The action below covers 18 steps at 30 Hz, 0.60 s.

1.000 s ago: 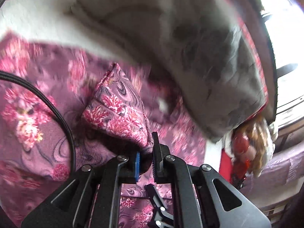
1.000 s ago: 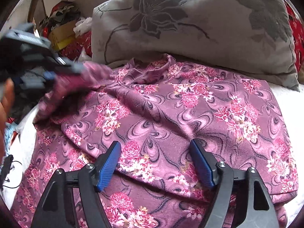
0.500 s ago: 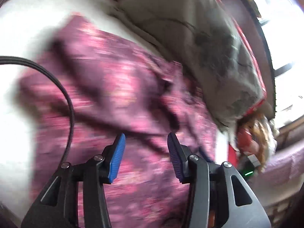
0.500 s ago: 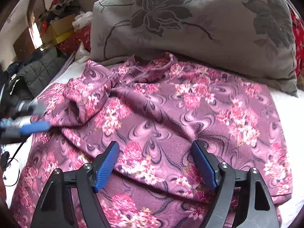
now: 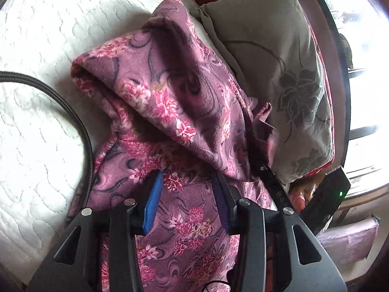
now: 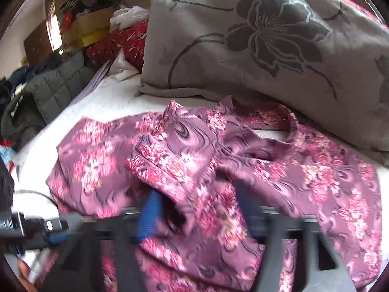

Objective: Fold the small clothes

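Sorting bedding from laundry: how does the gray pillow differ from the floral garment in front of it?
The pillow is gray with large dark flower outlines; the garment is purple with small pink blossoms. The pillow is plump and propped up; the garment lies thin and rumpled, one sleeve folded over it. Both rest on the white quilted bed and carry flower patterns.

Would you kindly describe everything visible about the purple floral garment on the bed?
The purple floral garment looks like soft fleece, mauve with pink flowers and dark swirls. It lies rumpled on the white quilted bedcover, its collar end against the grey flowered pillow. One cuffed sleeve is folded across the body. The right gripper is closing over a raised fold; the left gripper straddles the cloth, closing slightly.
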Available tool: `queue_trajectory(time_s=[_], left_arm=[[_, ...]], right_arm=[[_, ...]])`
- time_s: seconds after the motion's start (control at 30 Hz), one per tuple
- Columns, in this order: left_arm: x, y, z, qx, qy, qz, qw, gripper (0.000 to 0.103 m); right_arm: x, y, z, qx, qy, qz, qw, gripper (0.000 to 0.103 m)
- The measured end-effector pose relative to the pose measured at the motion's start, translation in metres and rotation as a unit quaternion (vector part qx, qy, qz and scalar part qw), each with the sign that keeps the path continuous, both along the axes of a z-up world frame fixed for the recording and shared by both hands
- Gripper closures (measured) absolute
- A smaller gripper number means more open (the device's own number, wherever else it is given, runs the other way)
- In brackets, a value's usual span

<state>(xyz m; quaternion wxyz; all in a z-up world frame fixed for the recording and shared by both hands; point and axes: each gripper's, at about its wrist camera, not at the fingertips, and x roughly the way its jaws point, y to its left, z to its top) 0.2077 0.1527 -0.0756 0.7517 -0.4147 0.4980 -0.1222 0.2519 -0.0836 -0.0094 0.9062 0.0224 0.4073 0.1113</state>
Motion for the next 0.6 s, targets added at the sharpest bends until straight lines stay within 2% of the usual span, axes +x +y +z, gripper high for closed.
queue_trajectory(time_s=[0.03, 0.13, 0.23, 0.33, 0.43, 0.6], left_arm=[[0.000, -0.004, 0.000, 0.002, -0.002, -0.001, 1.0000, 0.064], [-0.006, -0.001, -0.001, 0.006, -0.006, -0.001, 1.0000, 0.064], [-0.009, -0.001, -0.001, 0.010, -0.010, 0.001, 0.9999, 0.063], [-0.010, -0.008, 0.001, 0.016, -0.012, 0.002, 0.9998, 0.063], [-0.012, -0.010, 0.004, 0.021, -0.014, 0.002, 0.9997, 0.063], [-0.011, -0.015, 0.009, 0.030, -0.016, -0.004, 0.9994, 0.063]], right_arm=[[0.003, -0.005, 0.001, 0.020, 0.009, -0.004, 1.000, 0.094], [-0.007, -0.036, 0.010, 0.091, -0.007, -0.024, 0.996, 0.094], [-0.020, -0.078, 0.018, 0.129, -0.009, -0.056, 0.990, 0.094], [-0.029, -0.122, 0.017, 0.153, 0.002, -0.094, 0.984, 0.094], [-0.041, -0.157, 0.011, 0.156, 0.012, -0.127, 0.980, 0.094], [-0.063, -0.204, -0.006, 0.196, 0.027, -0.178, 0.964, 0.093]])
